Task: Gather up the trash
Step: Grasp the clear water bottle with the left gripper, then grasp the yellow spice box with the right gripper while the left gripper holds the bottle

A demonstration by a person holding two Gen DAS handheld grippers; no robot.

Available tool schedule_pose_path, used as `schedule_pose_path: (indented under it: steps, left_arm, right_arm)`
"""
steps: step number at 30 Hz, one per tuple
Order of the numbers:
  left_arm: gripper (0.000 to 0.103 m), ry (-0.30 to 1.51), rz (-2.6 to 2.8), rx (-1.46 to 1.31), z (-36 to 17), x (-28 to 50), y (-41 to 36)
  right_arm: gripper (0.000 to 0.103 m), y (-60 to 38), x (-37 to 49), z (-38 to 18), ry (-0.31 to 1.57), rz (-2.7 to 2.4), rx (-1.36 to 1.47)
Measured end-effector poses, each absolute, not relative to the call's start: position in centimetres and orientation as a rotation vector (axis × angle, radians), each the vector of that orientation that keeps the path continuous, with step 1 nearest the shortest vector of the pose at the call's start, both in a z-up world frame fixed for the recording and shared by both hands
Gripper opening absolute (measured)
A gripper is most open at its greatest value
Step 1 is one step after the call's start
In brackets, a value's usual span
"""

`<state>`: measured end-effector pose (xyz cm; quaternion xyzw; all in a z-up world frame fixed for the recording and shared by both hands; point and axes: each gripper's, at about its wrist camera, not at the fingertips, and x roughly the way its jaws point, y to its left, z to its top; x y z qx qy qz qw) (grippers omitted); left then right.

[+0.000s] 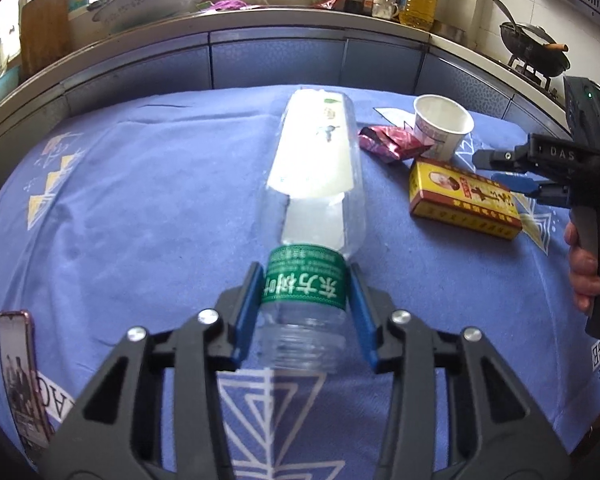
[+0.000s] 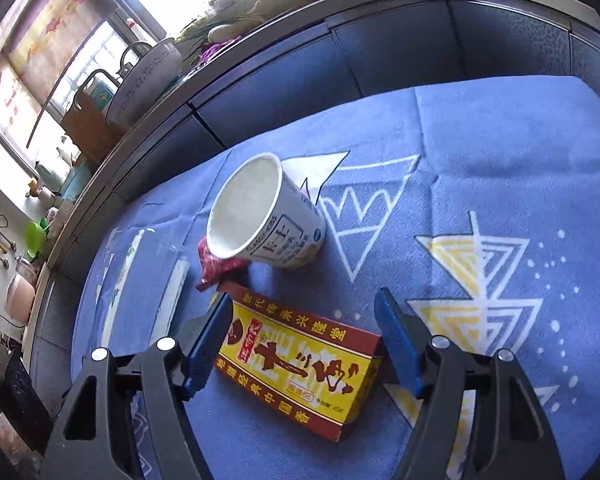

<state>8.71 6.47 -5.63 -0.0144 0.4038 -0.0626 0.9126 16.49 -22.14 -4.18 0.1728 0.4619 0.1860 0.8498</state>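
1. Jaws of the left gripper [image 1: 306,312] clamp the green-labelled neck end of a clear plastic bottle [image 1: 316,184], which points away from the camera above the blue patterned cloth [image 1: 140,200] on the counter.
2. Jaws of the right gripper [image 2: 304,344] stand wide, one blue pad on each side of a red and yellow box [image 2: 300,364] lying flat on the cloth.
3. Just beyond the box stands a white paper cup [image 2: 260,216], with a crumpled red wrapper [image 2: 220,266] against its base.
4. A phone [image 1: 20,376] lies at the cloth's near left edge.
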Motion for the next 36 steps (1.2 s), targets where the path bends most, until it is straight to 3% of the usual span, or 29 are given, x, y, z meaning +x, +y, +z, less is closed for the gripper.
schedule_pose_path:
  steps: [6,14,16,20,22,36]
  left_arm:
    - [0.041,0.834,-0.158,-0.107,-5.5,4.9,8.4]
    - [0.042,0.878,-0.118,-0.171,-6.8,1.0,11.1]
    - [0.054,0.871,-0.104,-0.182,-6.6,0.8,11.5]
    - [0.060,0.828,-0.106,-0.197,-5.2,0.7,11.7]
    - [0.070,0.815,-0.113,-0.201,-4.8,0.7,11.5]
    - [0.075,0.833,-0.109,-0.210,-5.4,0.5,12.2]
  right_arm:
    - [0.069,-19.2,9.1,-4.2,0.976,0.528,0.316]
    - [0.070,-17.7,2.7,-3.0,0.817,0.404,0.143]
    - [0.073,-17.6,2.1,-2.5,0.783,0.374,0.139]
    - [0.076,-18.0,1.5,-2.0,0.747,0.356,0.169]
    - [0.077,-17.8,1.5,-2.0,0.750,0.354,0.158]
    - [0.078,-19.2,1.4,-3.3,0.803,0.308,0.240]
